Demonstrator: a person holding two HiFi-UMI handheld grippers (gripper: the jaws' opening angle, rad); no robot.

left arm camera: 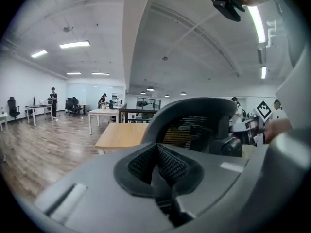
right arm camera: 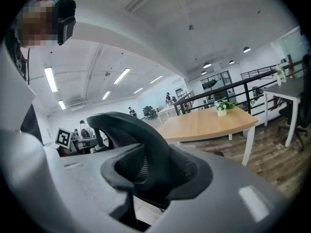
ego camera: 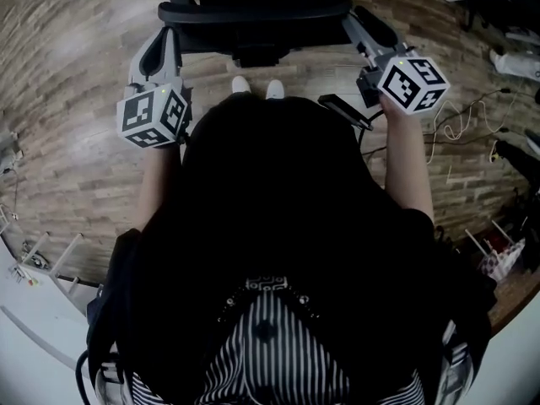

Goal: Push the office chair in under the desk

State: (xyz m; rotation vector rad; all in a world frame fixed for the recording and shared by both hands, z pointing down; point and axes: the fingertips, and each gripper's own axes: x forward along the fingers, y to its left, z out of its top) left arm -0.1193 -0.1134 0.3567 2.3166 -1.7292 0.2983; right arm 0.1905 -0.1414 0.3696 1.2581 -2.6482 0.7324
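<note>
Markers (ego camera: 412,83) of black and white squares cover the cube (ego camera: 152,115) on each gripper. The office chair (ego camera: 253,11) stands just beyond my shoes (ego camera: 257,87), its back between the left gripper (ego camera: 163,34) and right gripper (ego camera: 354,25), with the wooden desk (right arm camera: 209,123) farther off and cables (ego camera: 460,125) on the floor (ego camera: 84,167) at right. Left jaws are closed on nothing; right jaws stand partly apart with the chair's back rim between them.
</note>
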